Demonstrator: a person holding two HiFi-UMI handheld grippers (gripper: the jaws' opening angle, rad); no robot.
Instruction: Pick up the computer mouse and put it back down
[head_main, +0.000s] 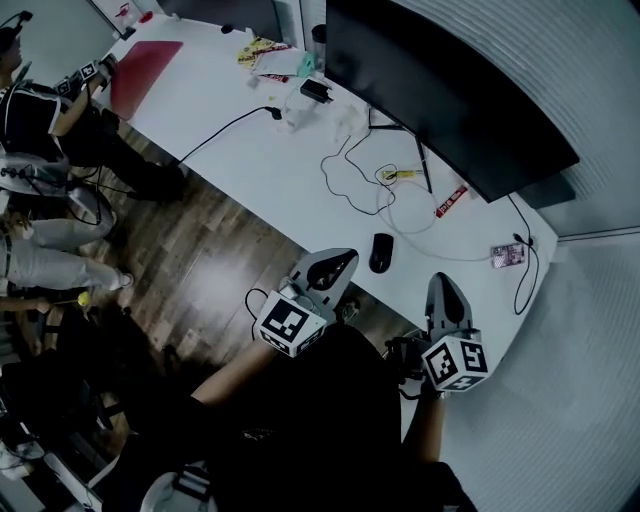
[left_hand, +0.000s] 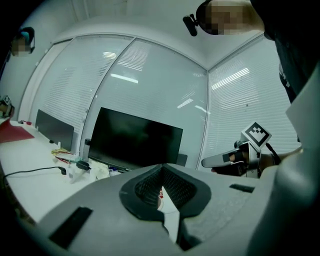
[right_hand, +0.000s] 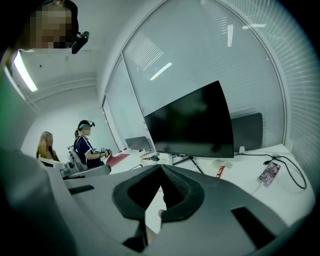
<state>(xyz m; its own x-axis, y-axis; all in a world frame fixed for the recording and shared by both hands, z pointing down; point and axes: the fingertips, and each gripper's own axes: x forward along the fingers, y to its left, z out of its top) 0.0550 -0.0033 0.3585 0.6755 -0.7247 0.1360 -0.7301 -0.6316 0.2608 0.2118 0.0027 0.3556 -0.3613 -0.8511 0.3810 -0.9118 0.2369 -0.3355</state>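
While both tongs are closed and empty, no grasp is on yet. Left tongs (head_main: 347, 258): tips meet, nothing between them, tips just over the near edge of the table (head_main: 230, 150). Right tongs (head_main: 444, 280): tips also together, empty, over the table's near strip. Mouse (head_main: 381, 252) sits flat on the table between the two, just beside the left tips and a bit further from the right ones. Neither touches it. Neither gripper view shows the mouse; both look over it toward the monitor (head_main: 450, 100).

Further out: loose cables (head_main: 350, 180) behind the mouse, and a phone (head_main: 507, 255) on a lead off to the right. The phone is well apart from the mouse and shouldn't interfere.

Step, my read: approach, pre-grasp. Pick-up not started.

Next move needs:
- Pick one pair (left looks closer) and open it wide enough to span the mouse.
- Tip it down so the mouse comes into its own view.
- Lower with one jaw each side, then close.

The shell looks smooth and curved, so grip low on the flanks or it may squirt out. Short lift, then back onto the same bare patch, clear of the cables.
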